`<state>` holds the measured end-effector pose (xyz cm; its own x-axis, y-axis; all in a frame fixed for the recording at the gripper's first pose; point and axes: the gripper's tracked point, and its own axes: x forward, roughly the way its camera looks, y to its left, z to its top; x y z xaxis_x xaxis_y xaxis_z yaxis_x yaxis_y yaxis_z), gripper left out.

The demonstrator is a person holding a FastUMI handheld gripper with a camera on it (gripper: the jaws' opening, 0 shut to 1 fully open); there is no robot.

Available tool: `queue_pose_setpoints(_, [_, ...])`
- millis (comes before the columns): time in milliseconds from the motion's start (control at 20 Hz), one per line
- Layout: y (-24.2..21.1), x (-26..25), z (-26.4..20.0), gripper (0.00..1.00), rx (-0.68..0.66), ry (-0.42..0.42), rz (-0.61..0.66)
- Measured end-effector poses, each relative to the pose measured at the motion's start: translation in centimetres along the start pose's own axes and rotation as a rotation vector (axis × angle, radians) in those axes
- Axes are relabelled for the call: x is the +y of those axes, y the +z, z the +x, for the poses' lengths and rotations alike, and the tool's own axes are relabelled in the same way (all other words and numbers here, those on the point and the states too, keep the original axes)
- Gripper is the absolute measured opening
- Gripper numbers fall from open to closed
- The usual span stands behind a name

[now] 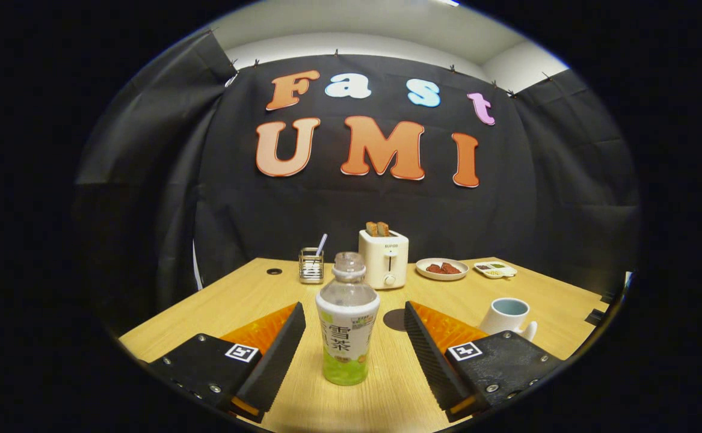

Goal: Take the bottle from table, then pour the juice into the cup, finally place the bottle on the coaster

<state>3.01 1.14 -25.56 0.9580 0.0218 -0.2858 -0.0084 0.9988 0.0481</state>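
A clear plastic bottle [347, 325] with no cap stands upright on the wooden table [254, 294]; a little green juice fills its bottom and a white label wraps its middle. It stands between my two fingers, with a gap on each side. My gripper [354, 319] is open, its fingers touching nothing. A white cup [507, 316] with a pale blue inside stands beyond the right finger. A dark round coaster [396, 320] lies flat just behind the bottle, partly hidden by the right finger.
At the back of the table stand a white toaster [384, 258] with toast in it, a glass holder [311, 266] with a utensil, a plate [442, 269] of reddish food and a small divided dish [495, 269]. A cable hole [274, 271] marks the far left.
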Motion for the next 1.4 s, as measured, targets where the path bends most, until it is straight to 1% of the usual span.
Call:
queue_pose_setpoints(150, [-2.1, 0.8, 1.4, 0.99, 0.037, 0.017, -0.019])
queue_pose_setpoints(250, [-3.0, 0.7, 2.3, 0.98, 0.049, 0.012, -0.026])
queue_pose_setpoints(450, [-4.7, 1.7, 3.8, 0.97, 0.08, 0.036, -0.01])
queue_pose_setpoints(500, [-4.9, 1.7, 4.1, 0.95, 0.084, 0.036, -0.015])
queue_pose_setpoints(550, [-5.4, 1.4, 4.3, 0.88, 0.094, 0.026, -0.024])
queue_pose_setpoints(600, [-5.5, 1.2, 4.3, 0.84, 0.098, 0.019, -0.027])
queue_pose_setpoints(650, [-5.5, 1.0, 4.5, 0.76, 0.099, 0.015, -0.018])
queue_pose_setpoints(750, [-5.4, 0.9, 4.5, 0.66, 0.115, 0.014, 0.024])
queue_pose_setpoints(900, [-5.2, 0.8, 4.4, 0.61, 0.138, 0.009, 0.051])
queue_pose_setpoints(1050, [-3.3, 1.0, 4.1, 0.57, 0.109, 0.042, 0.129])
queue_pose_setpoints(1150, [-2.7, 0.8, 4.4, 0.55, 0.122, 0.066, 0.198])
queue_pose_setpoints(1400, [-1.1, 0.3, 4.5, 0.56, 0.131, 0.11, 0.417])
